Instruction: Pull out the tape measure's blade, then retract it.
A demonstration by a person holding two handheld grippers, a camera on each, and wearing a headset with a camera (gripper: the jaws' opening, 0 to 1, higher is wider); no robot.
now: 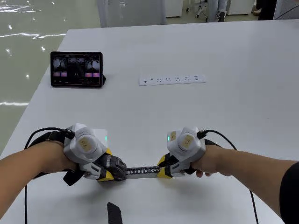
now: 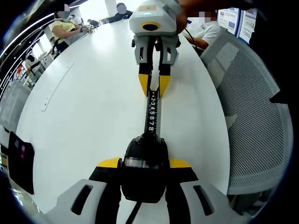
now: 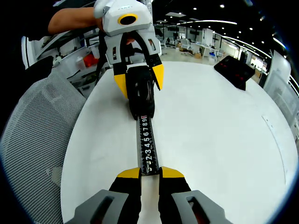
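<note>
A black tape measure case [image 1: 117, 168] rests low on the white table [image 1: 210, 116], with my left gripper [image 1: 111, 167] shut around it. A short stretch of its blade [image 1: 142, 171], printed with numbers up to about 9, runs right to my right gripper [image 1: 162, 169], which is shut on the blade's end. In the left gripper view the case [image 2: 145, 172] sits between my yellow-tipped fingers [image 2: 110, 163] and the blade [image 2: 152, 114] leads to the right gripper [image 2: 154, 86]. In the right gripper view the blade [image 3: 146, 149] reaches the case [image 3: 140, 98], held by the left gripper [image 3: 139, 77].
A tablet [image 1: 76, 69] with a lit screen stands at the table's back left. A white power strip [image 1: 172, 79] lies mid-table. A black strap end [image 1: 113, 213] pokes in at the near edge. A grey mesh chair [image 2: 252, 116] stands beside the table, and people sit farther off.
</note>
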